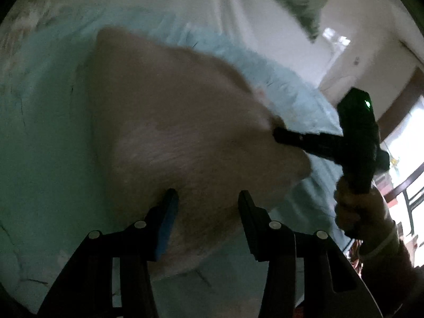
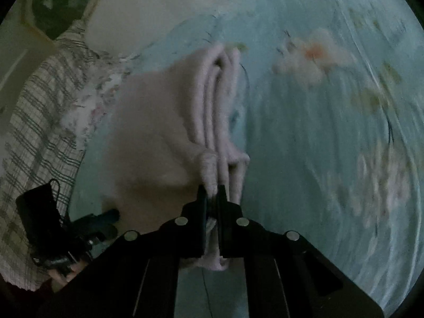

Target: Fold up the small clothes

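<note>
Between the fingers of the right tool, nearest that camera, a bunched edge of the pale pink garment is pinched: the jaws stand almost together with several ribbed layers gathered in them. Beyond the pinch those layers run away in 3 or 4 stacked ridges, and the rest of the cloth spreads to the left over the light blue flowered bedsheet.

From the left camera, the left tool stands at a middling width, its 2 fingers straddling the near edge of the same garment, with cloth between them but no visible press on it. The garment lies on the bed as a rough triangle, and the right tool bites its far right corner.

To do this step well, I judge the left tool should close on only the near corner, catching every layer without snagging the sheet beneath, then both corners should travel together, level and taut, so the fold lands square.

Farther off, a checked blanket lies at the bed's edge. Both views are dim and smeared. How many layers the right pinch holds is unclear, the garment's type cannot be told, and its near hem is hidden behind the left fingers.
</note>
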The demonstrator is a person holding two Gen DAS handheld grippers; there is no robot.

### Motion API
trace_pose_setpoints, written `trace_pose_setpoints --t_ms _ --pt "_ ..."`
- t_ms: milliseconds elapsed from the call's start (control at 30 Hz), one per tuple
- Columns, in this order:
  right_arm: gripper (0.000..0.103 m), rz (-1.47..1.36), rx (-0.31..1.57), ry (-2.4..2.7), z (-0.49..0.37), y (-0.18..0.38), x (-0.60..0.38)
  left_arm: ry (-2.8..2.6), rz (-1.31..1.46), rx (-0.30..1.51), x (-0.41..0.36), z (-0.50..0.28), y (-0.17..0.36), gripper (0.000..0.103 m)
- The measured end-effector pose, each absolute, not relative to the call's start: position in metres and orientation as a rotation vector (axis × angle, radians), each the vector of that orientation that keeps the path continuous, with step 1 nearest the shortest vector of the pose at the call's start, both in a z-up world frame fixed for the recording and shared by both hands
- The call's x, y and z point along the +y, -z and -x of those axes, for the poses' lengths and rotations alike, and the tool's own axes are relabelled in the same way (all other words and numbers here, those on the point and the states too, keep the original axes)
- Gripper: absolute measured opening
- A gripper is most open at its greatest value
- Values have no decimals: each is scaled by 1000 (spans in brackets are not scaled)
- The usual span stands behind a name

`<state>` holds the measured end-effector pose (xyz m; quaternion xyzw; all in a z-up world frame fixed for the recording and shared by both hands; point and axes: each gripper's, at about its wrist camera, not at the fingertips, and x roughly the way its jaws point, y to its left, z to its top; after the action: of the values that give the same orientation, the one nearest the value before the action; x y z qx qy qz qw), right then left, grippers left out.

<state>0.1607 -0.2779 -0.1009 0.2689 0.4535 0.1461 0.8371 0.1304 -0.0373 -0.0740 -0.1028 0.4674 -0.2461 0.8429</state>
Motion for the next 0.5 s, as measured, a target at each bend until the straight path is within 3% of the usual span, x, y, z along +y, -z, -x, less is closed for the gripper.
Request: trace_pose_setpoints --t_ms 100,267,467,500 --pt "30 -618 922 -280 -155 89 -289 532 228 978 -31 -129 74 43" --pt "30 -574 809 -303 -178 43 -293 536 221 977 -28 -130 75 43" --pt "30 -544 874 -311 -245 61 -280 527 226 977 -31 -128 75 44" --pt "19 -546 891 -322 -253 67 -277 528 228 978 -32 -128 75 44"
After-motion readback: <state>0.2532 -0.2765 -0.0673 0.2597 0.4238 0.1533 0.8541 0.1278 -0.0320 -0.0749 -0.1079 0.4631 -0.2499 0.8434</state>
